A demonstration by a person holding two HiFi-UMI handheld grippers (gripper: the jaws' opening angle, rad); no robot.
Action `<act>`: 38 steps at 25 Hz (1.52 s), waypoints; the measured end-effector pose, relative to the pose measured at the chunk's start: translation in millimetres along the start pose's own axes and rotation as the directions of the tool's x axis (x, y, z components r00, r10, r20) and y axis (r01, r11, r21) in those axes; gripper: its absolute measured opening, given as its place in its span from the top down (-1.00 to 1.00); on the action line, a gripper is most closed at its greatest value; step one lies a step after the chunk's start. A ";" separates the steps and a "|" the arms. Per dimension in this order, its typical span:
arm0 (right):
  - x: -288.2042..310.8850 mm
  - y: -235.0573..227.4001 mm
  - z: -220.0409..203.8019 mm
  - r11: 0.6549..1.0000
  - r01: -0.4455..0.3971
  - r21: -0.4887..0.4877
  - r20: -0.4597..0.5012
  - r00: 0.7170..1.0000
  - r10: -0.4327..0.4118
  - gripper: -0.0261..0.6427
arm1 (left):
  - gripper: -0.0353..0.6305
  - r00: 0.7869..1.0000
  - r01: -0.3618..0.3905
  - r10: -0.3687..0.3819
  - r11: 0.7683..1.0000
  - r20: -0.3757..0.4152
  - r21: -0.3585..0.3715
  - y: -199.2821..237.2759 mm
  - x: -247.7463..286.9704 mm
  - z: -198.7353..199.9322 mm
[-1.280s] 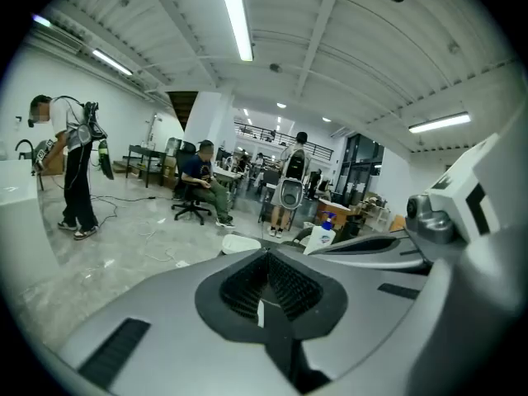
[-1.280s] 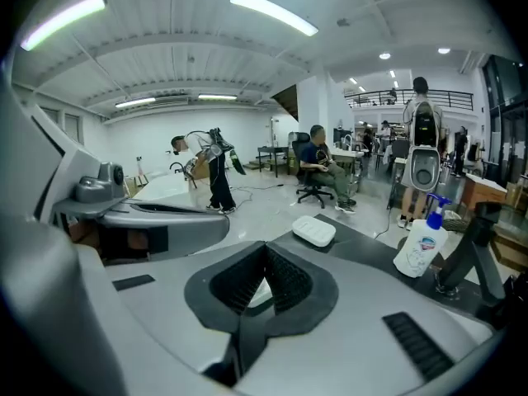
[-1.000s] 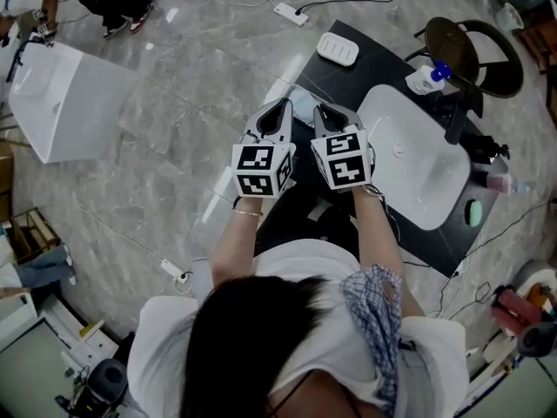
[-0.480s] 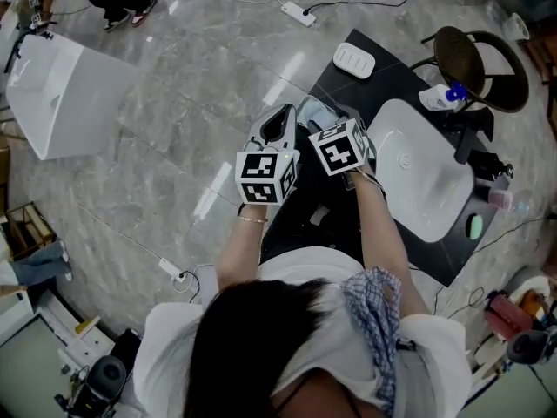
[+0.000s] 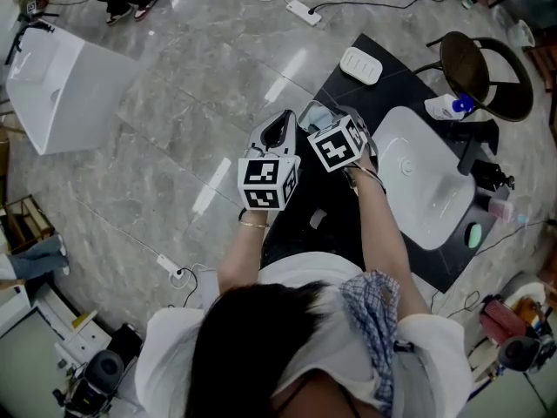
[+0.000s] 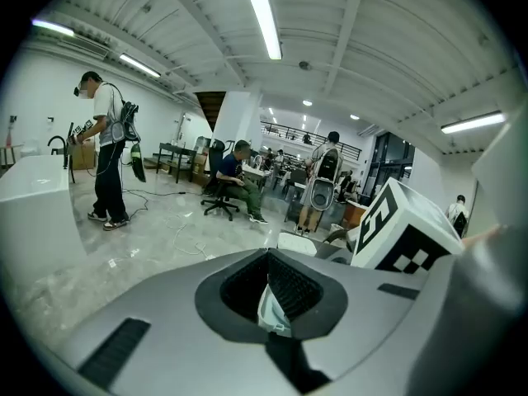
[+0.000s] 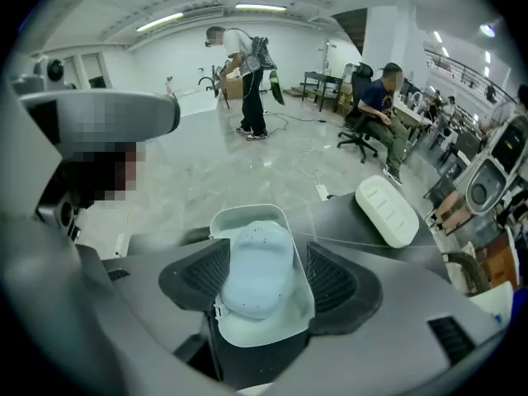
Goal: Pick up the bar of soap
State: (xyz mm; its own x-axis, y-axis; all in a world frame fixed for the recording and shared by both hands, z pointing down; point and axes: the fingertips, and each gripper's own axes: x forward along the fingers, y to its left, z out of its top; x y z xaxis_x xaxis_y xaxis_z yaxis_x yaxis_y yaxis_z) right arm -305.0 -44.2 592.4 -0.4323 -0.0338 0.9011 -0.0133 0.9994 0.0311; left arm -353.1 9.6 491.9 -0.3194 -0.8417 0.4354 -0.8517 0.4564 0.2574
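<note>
Currently the left gripper (image 6: 269,261) is clenched on a thin pale-green plastic piece (image 6: 274,313). It has the colour of the soap dish, but I cannot tell which part it is. Just to its right, the right gripper (image 7: 264,264) grasps the soap dish (image 7: 246,218) by its two long sides, and the bar of soap (image 7: 254,275) lies loose inside this dish, touched by no pad. So the soap is in the air, near the left edge of the black counter (image 5: 389,85), with the marble floor (image 5: 174,120) close beside. I think the main danger is a tilt: if the dish leans, the bar can slide over the low rim and fall on the counter or the floor. A second danger is that both grippers are occupied, so one must let go of its load before it takes the soap, and a quick release may shake the dish. The bar is rounded and probably slippery, so closing jaws can squeeze it out. Further right, the white closed case (image 7: 388,211) and the white basin (image 5: 426,190) stand well apart and are no obstacle.
</note>
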 end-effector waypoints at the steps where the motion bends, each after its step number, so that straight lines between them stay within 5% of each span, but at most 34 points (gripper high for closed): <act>1: -0.5 0.1 1.1 1.000 0.008 -0.030 -0.007 1.000 -0.009 0.08 | 0.86 1.000 0.002 -0.002 1.000 0.004 0.000 -0.5 1.4 1.5; 16: 1.3 -6.8 -7.4 0.963 0.137 -0.232 -0.099 0.982 -0.164 0.08 | 0.86 1.000 -0.018 0.018 1.000 -0.001 -0.022 8.8 7.4 -2.5; 23: 1.5 -5.7 -2.6 0.912 0.186 -0.367 -0.029 0.977 -0.211 0.08 | 0.86 1.000 -0.013 0.013 1.000 -0.020 -0.019 13.8 8.9 -7.9; 38: 3.6 -5.2 -8.6 0.920 0.187 -0.344 -0.009 0.979 -0.203 0.14 | 0.86 1.000 -0.007 0.007 0.999 -0.016 0.031 13.5 5.0 -8.0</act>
State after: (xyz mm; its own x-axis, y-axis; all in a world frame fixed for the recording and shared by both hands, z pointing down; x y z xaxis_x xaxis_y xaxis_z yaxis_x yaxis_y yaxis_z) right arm -298.7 -49.6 599.2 -0.4127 -0.2355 0.8799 0.2172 0.9127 0.3461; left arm -362.9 13.9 504.5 -0.3190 -0.8338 0.4506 -0.8620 0.4529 0.2276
